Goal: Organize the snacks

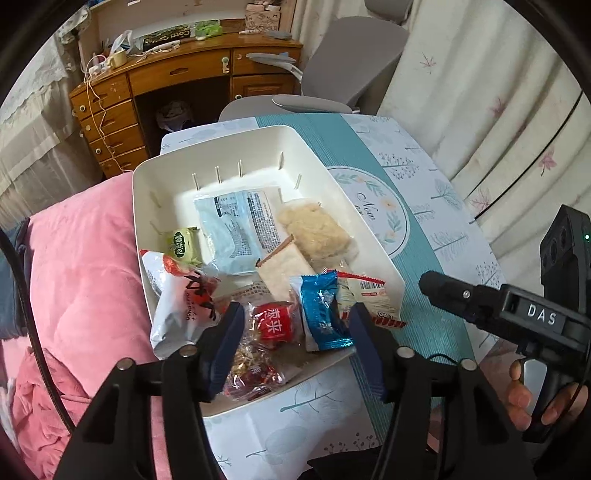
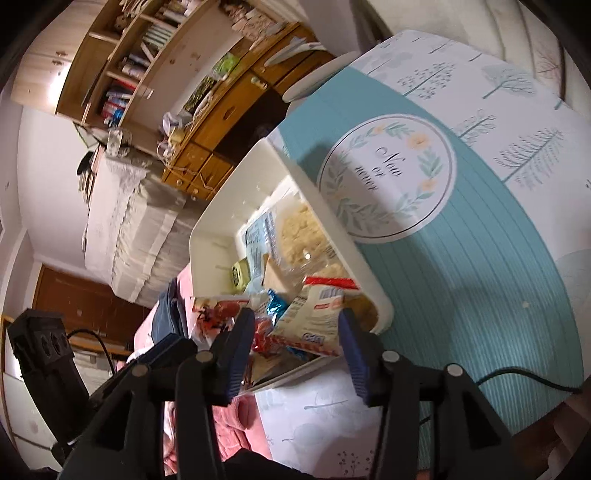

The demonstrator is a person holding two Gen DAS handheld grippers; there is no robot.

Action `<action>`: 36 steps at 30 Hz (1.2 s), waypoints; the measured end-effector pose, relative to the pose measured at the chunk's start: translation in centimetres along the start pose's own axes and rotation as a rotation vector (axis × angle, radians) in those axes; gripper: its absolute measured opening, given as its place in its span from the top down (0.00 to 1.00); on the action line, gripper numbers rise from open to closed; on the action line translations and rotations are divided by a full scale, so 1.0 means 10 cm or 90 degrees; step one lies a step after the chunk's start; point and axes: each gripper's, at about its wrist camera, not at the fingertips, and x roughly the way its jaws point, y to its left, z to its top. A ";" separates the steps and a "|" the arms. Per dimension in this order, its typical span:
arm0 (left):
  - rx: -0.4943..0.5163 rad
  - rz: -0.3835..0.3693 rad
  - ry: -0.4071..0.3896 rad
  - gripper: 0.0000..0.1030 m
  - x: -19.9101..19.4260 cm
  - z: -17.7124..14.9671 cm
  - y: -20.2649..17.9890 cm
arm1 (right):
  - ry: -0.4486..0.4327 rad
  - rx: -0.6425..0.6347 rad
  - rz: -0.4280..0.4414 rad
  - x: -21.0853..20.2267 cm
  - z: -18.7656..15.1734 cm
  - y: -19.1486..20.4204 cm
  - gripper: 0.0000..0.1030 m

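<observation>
Snacks fill the white bin (image 1: 373, 236): blue packet (image 1: 321, 310), red candy (image 1: 275, 323); both tools spread, empty.

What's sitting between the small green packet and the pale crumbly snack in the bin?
In the left wrist view, a light blue packet lies between the green packet and crumbly snack.

White capitals "DAS" stand on the black plastic body of the right claw (image 1: 541, 314). The round floral medallion on the teal and white cloth covering the bench (image 2: 386, 179) reads "Now or never" in script. A dark flat package on the wooden desk (image 1: 167, 36) reads "Corn".
</observation>
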 end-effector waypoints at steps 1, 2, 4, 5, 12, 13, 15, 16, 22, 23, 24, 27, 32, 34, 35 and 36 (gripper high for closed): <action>-0.001 0.002 0.001 0.43 0.00 0.00 -0.03 | 0.001 0.002 0.002 -0.02 0.00 -0.03 0.54; -0.003 0.004 0.004 0.42 0.00 -0.01 -0.06 | 0.004 0.000 0.004 -0.03 0.00 -0.05 0.54; -0.009 0.012 0.012 0.38 0.02 -0.02 -0.13 | 0.012 -0.006 0.007 -0.06 0.00 -0.07 0.54; -0.014 0.013 0.017 0.37 0.03 -0.03 -0.18 | 0.015 -0.010 0.007 -0.08 -0.01 -0.09 0.54; -0.041 0.017 0.048 0.36 0.13 -0.15 -0.62 | 0.034 -0.064 -0.008 -0.42 -0.02 -0.34 0.54; -0.047 0.016 0.049 0.36 0.14 -0.17 -0.69 | 0.036 -0.067 -0.011 -0.47 -0.02 -0.39 0.54; -0.059 0.018 0.051 0.36 0.15 -0.21 -0.85 | 0.043 -0.083 -0.021 -0.62 0.00 -0.51 0.54; -0.066 0.020 0.053 0.35 0.16 -0.24 -0.93 | 0.044 -0.091 -0.028 -0.68 0.01 -0.55 0.54; -0.118 0.034 0.047 0.32 0.15 -0.35 -1.31 | 0.053 -0.184 -0.080 -1.06 0.07 -0.81 0.54; -0.130 0.039 0.044 0.31 0.14 -0.36 -1.36 | 0.057 -0.204 -0.090 -1.11 0.07 -0.84 0.54; -0.142 0.044 0.041 0.31 0.13 -0.37 -1.40 | 0.059 -0.222 -0.099 -1.15 0.07 -0.87 0.54; -0.175 0.051 0.026 0.22 0.04 -0.40 -1.48 | 0.067 -0.273 -0.114 -1.33 0.08 -0.94 0.53; -0.195 0.067 0.008 0.17 -0.21 -0.41 -1.59 | 0.068 -0.338 -0.120 -1.67 0.13 -0.95 0.40; -0.192 0.070 0.003 0.14 -0.32 -0.39 -1.63 | 0.066 -0.355 -0.115 -1.80 0.16 -0.91 0.36; -0.188 0.070 0.000 0.13 -0.37 -0.37 -1.66 | 0.066 -0.359 -0.111 -1.85 0.17 -0.88 0.31; -0.180 0.072 -0.003 0.12 -0.45 -0.36 -1.69 | 0.065 -0.363 -0.104 -1.93 0.19 -0.85 0.29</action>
